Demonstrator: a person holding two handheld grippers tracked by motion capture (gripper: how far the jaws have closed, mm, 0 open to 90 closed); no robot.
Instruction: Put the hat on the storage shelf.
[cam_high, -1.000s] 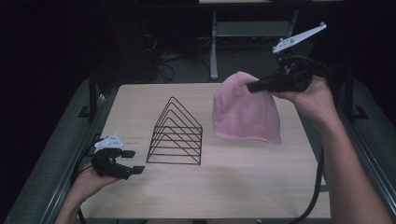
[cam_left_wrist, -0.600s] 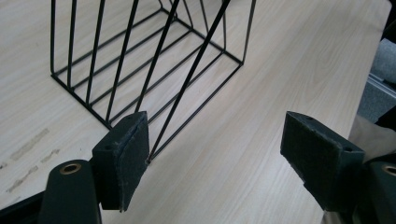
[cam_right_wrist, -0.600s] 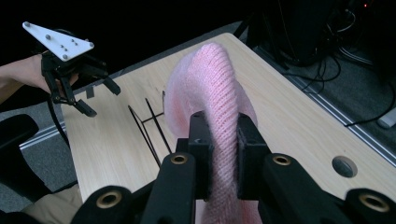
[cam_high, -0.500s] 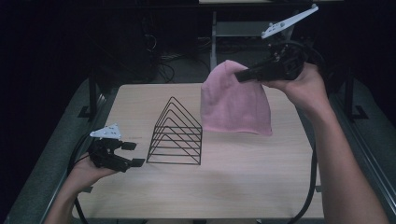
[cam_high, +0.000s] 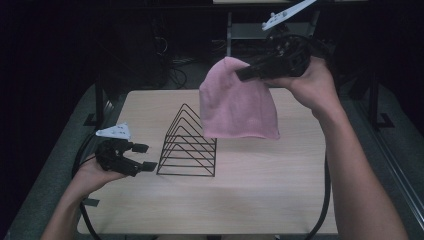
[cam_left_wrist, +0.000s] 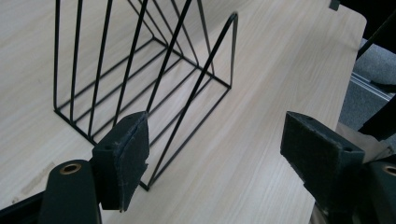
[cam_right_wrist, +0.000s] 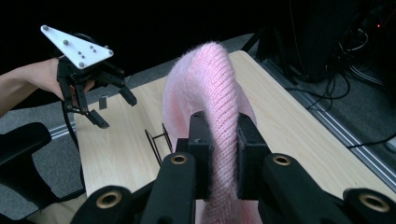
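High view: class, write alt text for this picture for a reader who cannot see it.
The right gripper, held in a hand above the wooden table, pinches the crown of a pink knitted hat that hangs beside a black wire rack. The left gripper, fingers apart, is held left of the rack.

We saw a lit table (cam_high: 260, 200) in a dark room; beyond its edges, toward twelve and nine o'clock, everything sank into near black. Light fell from above, soft and even, without glare on the pale wood. The wire rack (cam_high: 189, 142) cast only faint shadows. The pink hat (cam_high: 239, 102) was sharp in the high view. In the right gripper view its near knit blurred slightly at six o'clock, and the far background lay dim.
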